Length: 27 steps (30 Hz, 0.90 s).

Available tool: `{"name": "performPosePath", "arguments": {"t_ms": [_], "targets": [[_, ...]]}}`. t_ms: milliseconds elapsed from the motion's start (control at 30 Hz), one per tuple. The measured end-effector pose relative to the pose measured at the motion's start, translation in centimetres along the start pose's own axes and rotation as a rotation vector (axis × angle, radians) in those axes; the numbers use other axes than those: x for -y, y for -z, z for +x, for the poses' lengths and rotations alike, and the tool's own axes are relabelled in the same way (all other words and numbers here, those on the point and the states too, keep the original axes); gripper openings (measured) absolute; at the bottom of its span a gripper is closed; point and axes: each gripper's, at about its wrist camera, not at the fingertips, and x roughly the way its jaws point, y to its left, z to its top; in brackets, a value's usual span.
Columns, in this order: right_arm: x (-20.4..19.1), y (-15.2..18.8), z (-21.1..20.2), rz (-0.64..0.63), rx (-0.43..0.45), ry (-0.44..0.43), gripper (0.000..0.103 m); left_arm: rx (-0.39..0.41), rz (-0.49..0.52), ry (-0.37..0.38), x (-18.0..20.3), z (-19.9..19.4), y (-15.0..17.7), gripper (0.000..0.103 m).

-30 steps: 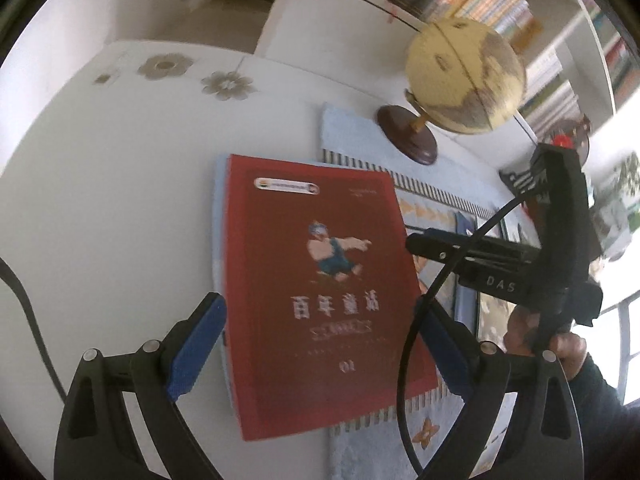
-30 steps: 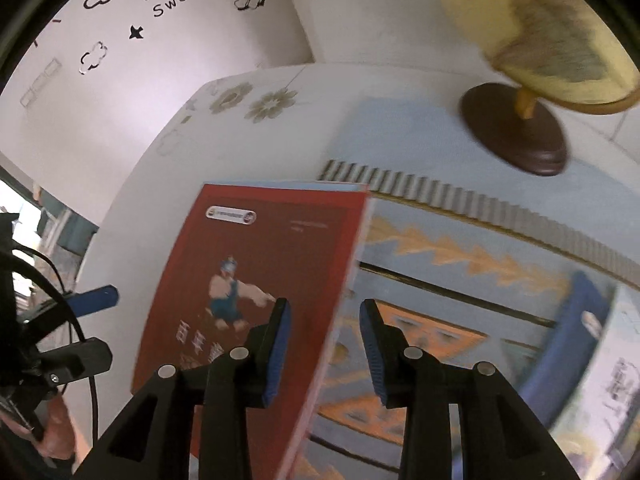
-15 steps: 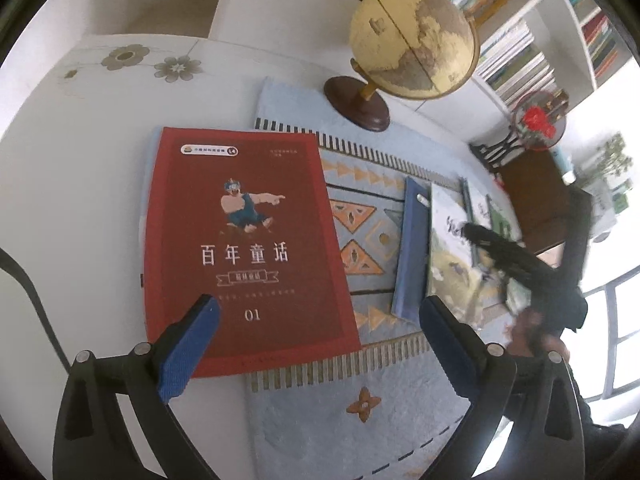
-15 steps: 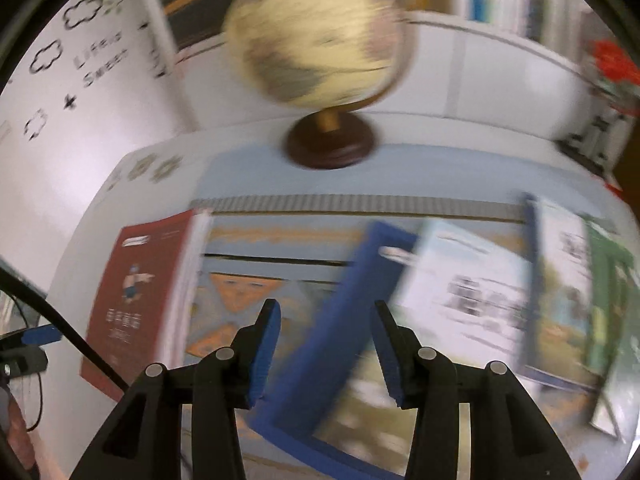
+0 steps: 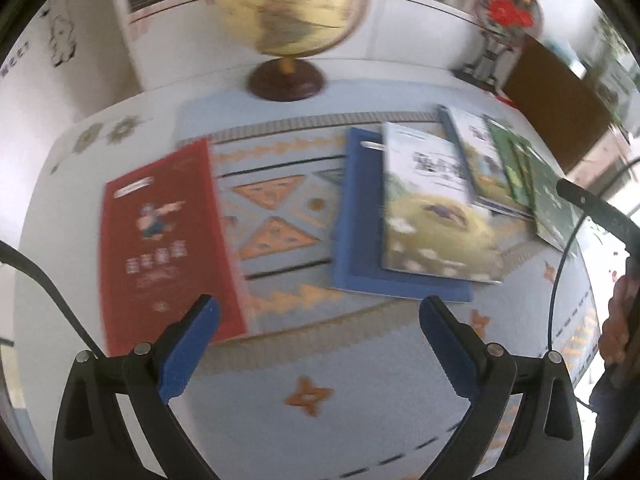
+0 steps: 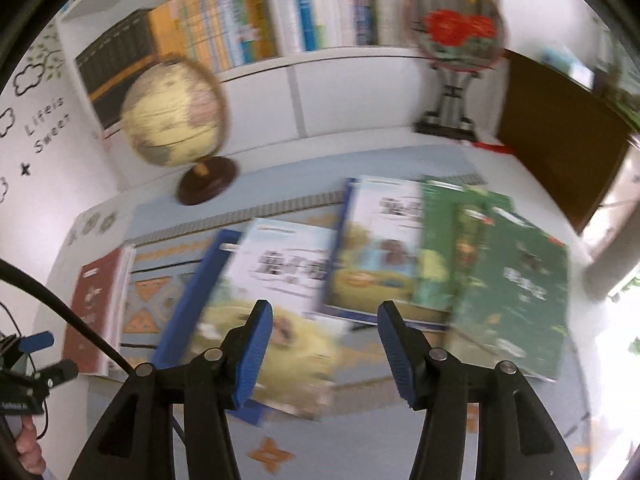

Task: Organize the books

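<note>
A red book [image 5: 160, 248] [image 6: 96, 304] lies flat at the left edge of the patterned mat [image 5: 340, 392]. To its right, several overlapping books fan out: a blue one [image 5: 356, 240] [image 6: 192, 296], a white-and-yellow one [image 5: 428, 216] [image 6: 280, 292] on it, another with a blue edge [image 6: 372, 256], and green ones [image 5: 536, 184] [image 6: 512, 284]. My left gripper [image 5: 316, 332] hovers wide open above the mat, holding nothing. My right gripper [image 6: 326, 344] hangs over the fanned books, its jaws opening with nothing pressed between them.
A globe [image 5: 292, 12] [image 6: 172, 116] on a brown base stands at the back of the white table [image 5: 52, 208]. A round red-flowered ornament [image 6: 456, 36] on a stand sits at back right, bookshelves [image 6: 248, 20] behind. A hand [image 5: 620, 320] holds the other gripper at the right.
Both grippers swept right, away from the red book toward the fanned books. The right gripper's jaws widened, and the left ones opened slightly more. The red book stayed flat on the table.
</note>
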Motion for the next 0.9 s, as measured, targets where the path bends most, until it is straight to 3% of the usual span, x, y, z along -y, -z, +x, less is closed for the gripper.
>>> {"name": "performPosePath", "arguments": {"t_ms": [133, 267, 367, 533, 700, 733, 767, 900], "targets": [[5.8, 1.5, -1.4, 0.063, -0.006, 0.044, 0.053, -0.013, 0.001, 0.022, 4.5, 0.8, 0.0, 0.100], [11.9, 3.1, -2.5, 0.133, -0.035, 0.060, 0.053, -0.090, -0.035, 0.174, 8.7, 2.4, -0.4, 0.099], [15.8, 3.8, -3.2, 0.174, -0.051, 0.105, 0.053, -0.086, -0.020, 0.213, 12.3, 2.9, -1.1, 0.099], [20.7, 5.4, -2.1, 0.199, -0.124, 0.151, 0.053, -0.103, 0.106, 0.220, 19.6, 3.9, -2.2, 0.099], [24.2, 7.2, -0.9, 0.246, -0.161, 0.082, 0.053, -0.053, 0.279, 0.231, 26.9, 4.9, -3.2, 0.099], [24.7, 7.3, -0.8, 0.251, -0.155, 0.069, 0.052, -0.048, 0.307, 0.232, 28.0, 5.4, -3.5, 0.099], [25.2, 7.5, -0.5, 0.253, -0.158, 0.055, 0.043, -0.044, 0.336, 0.232, 29.1, 5.9, -3.7, 0.099], [26.8, 8.0, 0.7, 0.282, -0.188, -0.014, 0.031, -0.078, 0.413, 0.243, 32.0, 8.8, -4.6, 0.076]]}}
